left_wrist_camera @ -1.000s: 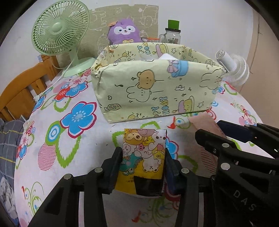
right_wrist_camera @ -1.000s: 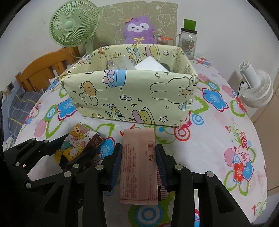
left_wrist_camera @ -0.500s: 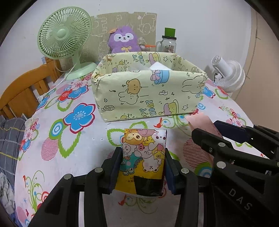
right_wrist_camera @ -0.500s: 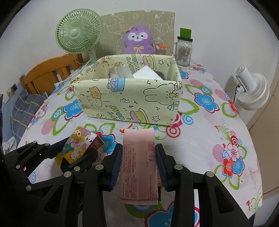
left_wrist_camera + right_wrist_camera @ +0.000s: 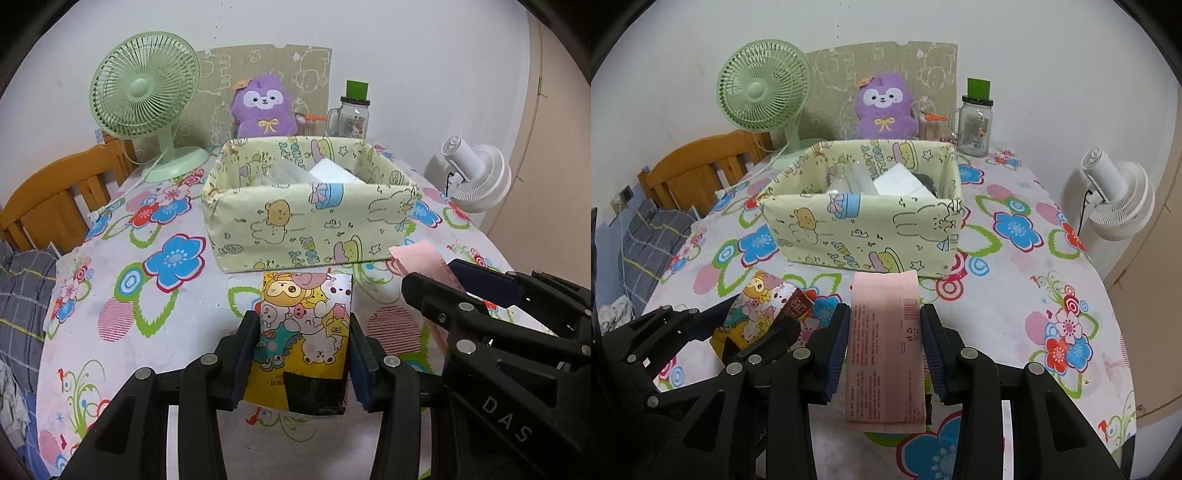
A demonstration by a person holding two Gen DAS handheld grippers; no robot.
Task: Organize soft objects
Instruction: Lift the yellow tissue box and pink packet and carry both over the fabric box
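Flowers in blue, red and green cover the tablecloth (image 5: 122,306) on this table against a white wall, with a wooden chair (image 5: 55,195) at one side. Toward the back stands a pale yellow box (image 5: 310,225) wrapped in cartoon paper with bears and rabbits; on its inner wall I can read "HAPPY" in the right wrist view, and white packets lie inside it. Behind it sit a green desk fan (image 5: 144,96), a purple plush toy (image 5: 264,107) and a glass jar (image 5: 352,118) with a green lid, its label too small to read. A white fan (image 5: 476,177) stands off the table's edge. The left gripper (image 5: 304,350) is pinching a cartoon tissue pack (image 5: 304,332) between its pads, held above the cloth in front of the box; its yellow lower part carries small print I cannot make out. Just beside it, the right gripper (image 5: 884,354) is clamped on a pink pack (image 5: 884,350) with a barcode and fine printed lines, too small to read. Its black frame bears the letters "DAS" in the left wrist view.
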